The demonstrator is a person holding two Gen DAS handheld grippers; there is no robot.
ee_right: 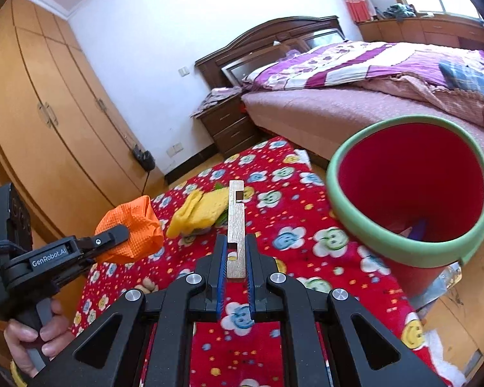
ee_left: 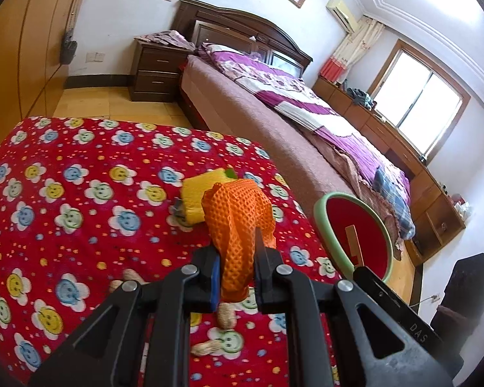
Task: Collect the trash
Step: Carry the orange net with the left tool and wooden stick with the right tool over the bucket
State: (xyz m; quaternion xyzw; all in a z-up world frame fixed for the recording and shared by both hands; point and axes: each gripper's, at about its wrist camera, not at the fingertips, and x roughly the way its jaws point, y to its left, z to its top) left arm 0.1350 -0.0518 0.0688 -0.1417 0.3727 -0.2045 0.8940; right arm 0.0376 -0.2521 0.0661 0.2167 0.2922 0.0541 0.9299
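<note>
Over floral cloth (ee_right: 306, 225) | left hand-held gripper (ee_left: 235, 258) clamps dimpled orange glove (ee_left: 238, 216) | right hand-held gripper (ee_right: 235, 251) clamps flat notched strip (ee_right: 236, 222)

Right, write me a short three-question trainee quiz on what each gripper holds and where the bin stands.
1. True or false: the left gripper is shut on a crumpled orange textured glove.
2. What does the right gripper hold: A pale flat wooden strip, B yellow sponge, C peanut?
3. What colour is the rim of the red round bin?

Key: 1 true; 2 A; 3 green.
</note>
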